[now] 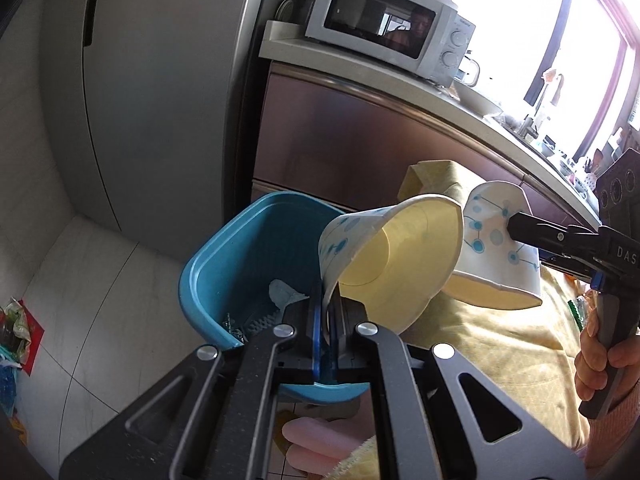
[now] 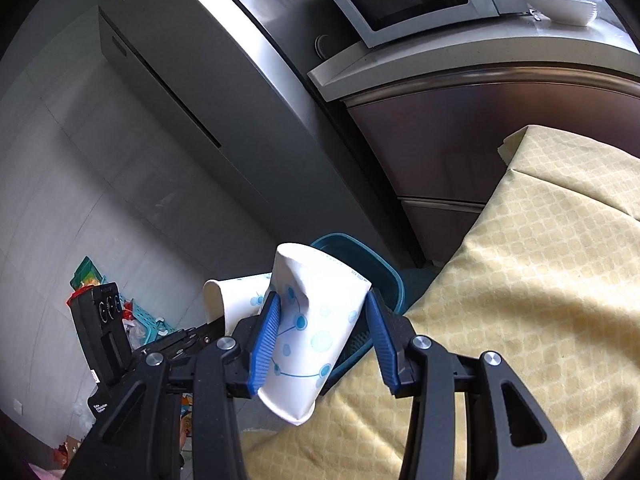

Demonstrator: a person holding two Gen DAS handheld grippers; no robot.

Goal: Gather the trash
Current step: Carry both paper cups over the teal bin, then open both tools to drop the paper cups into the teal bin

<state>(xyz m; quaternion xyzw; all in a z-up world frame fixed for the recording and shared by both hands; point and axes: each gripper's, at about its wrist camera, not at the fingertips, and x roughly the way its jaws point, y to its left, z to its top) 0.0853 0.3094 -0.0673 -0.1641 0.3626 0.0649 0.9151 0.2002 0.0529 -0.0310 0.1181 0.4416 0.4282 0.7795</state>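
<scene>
My left gripper (image 1: 329,312) is shut on the rim of a white paper cup with blue dots (image 1: 400,264), held tilted over a blue trash bin (image 1: 224,264) that has crumpled tissue inside. My right gripper (image 2: 320,332) is shut on a second, dented paper cup (image 2: 316,320), squeezing its sides. That cup (image 1: 496,240) and the right gripper (image 1: 520,232) show at the right of the left wrist view, beside the first cup. In the right wrist view the first cup (image 2: 236,300) and the left gripper's body (image 2: 104,328) sit to the left, with the bin (image 2: 360,260) behind.
A yellow patterned cloth (image 2: 540,280) covers the table at the right. A grey fridge (image 1: 140,100) stands behind the bin. A microwave (image 1: 384,20) sits on the counter (image 1: 400,76). Bags and a teal basket (image 2: 148,320) lie on the floor at left.
</scene>
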